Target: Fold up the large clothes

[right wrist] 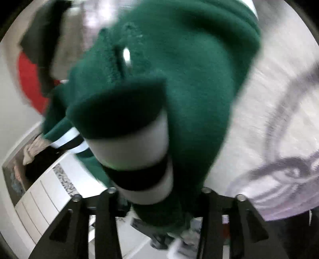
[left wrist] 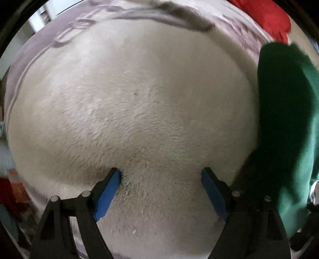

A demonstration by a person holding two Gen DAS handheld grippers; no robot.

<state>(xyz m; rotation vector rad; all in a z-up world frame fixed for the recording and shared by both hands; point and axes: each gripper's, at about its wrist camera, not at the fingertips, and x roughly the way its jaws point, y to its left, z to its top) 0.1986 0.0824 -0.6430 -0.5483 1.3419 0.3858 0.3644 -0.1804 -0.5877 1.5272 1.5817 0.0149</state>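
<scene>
Hanging from the right tool (right wrist: 157, 191), whose jaws have closed around its striped cuff, the green sweater (right wrist: 179, 79) sits just right of the fleece (left wrist: 129, 109). The left tool (left wrist: 160, 179) gapes empty above the fleece, sweater beside its right finger.

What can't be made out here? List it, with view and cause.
- Right gripper fingertips: right wrist view, buried under the green garment; grip unclear.
- Green garment's type: motion-blurred there, cut by the right edge in left wrist view.
- Red cloth: left wrist view, cut by the top edge.
</scene>
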